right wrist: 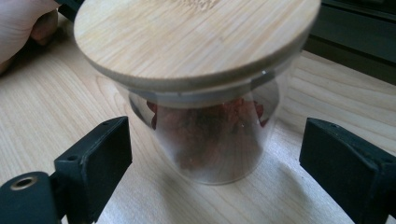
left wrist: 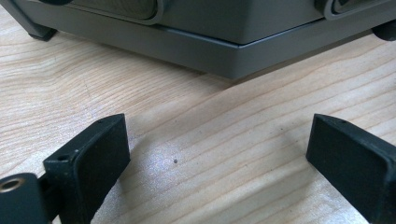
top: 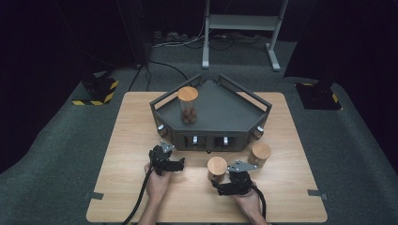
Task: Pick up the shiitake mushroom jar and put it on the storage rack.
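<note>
A short glass jar (right wrist: pixel 210 154) with a bamboo lid (right wrist: pixel 196 37) and reddish-brown contents stands on the wooden table (top: pixel 131 140). My right gripper (right wrist: pixel 212 149) is open, one jaw on each side of the jar with a gap to the glass on both. From above, this jar (top: pixel 217 168) sits just left of my right gripper (top: pixel 225 179). My left gripper (left wrist: pixel 219 140) is open over bare wood, facing the base of the grey rack (left wrist: pixel 233 60). In the high view my left gripper (top: pixel 162 151) lies near the rack's front left corner.
The grey angular rack (top: pixel 220 112) fills the table's far middle and holds a tall lidded jar (top: pixel 188 104) with dark contents. A second short lidded jar (top: pixel 259 153) stands right of the first. A person's hand (right wrist: pixel 21 23) is at the upper left in the right gripper view.
</note>
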`<move>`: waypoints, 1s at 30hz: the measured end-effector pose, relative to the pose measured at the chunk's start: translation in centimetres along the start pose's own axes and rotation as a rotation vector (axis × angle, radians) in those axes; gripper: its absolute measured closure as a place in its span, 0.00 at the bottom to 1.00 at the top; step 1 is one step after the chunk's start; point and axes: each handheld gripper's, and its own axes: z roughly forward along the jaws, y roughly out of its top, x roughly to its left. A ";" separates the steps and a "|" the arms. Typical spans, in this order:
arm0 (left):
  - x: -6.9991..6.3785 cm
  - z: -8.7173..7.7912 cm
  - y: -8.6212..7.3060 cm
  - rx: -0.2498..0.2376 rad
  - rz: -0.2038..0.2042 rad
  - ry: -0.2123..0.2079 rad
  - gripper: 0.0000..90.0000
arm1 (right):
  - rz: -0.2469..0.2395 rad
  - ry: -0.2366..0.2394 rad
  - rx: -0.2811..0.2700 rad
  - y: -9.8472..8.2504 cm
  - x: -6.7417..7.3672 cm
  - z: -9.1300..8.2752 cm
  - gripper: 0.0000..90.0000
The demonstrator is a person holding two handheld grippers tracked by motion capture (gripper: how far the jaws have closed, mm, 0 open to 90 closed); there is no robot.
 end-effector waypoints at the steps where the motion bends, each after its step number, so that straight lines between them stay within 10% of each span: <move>1: 0.0 0.0 0.0 0.001 0.001 0.000 0.06 | 0.000 0.000 0.000 0.0 0.0 0.0 0.11; 30: 0.0 0.0 0.0 0.000 0.001 0.000 0.06 | -0.020 -0.047 -0.049 0.6 0.8 1.8 0.22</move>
